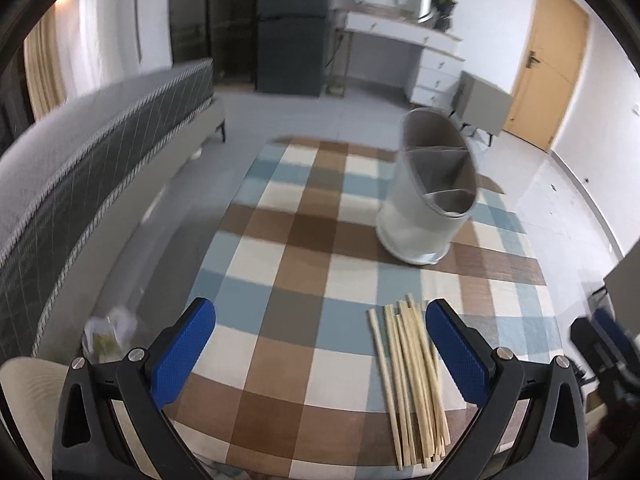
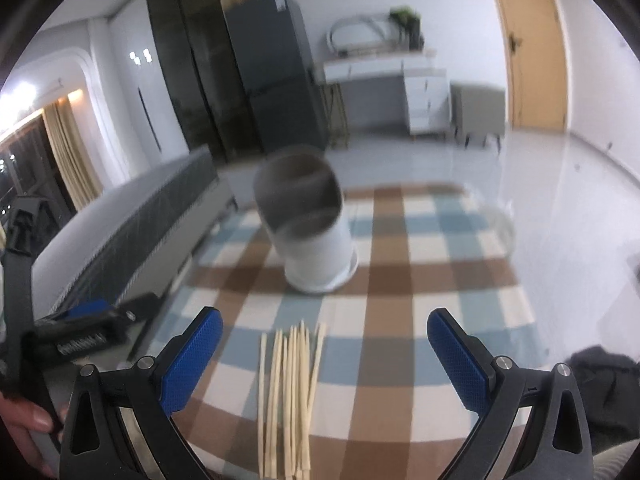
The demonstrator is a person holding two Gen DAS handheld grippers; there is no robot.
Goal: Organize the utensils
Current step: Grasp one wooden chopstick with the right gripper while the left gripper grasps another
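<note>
A bundle of pale wooden chopsticks (image 1: 412, 384) lies on the checked tablecloth (image 1: 304, 264) near the front edge. A white round utensil holder (image 1: 428, 196) with inner dividers stands upright farther back. My left gripper (image 1: 320, 316) is open and empty above the cloth, the chopsticks just inside its right finger. In the right wrist view the chopsticks (image 2: 290, 396) lie between the fingers of my open, empty right gripper (image 2: 325, 326), and the holder (image 2: 310, 224) stands beyond them, blurred.
A grey sofa (image 1: 92, 168) runs along the table's left side. A crumpled bag (image 1: 108, 332) lies on the floor to the left. The left gripper shows at the left edge of the right wrist view (image 2: 86, 328). A fridge, desk and door stand far back.
</note>
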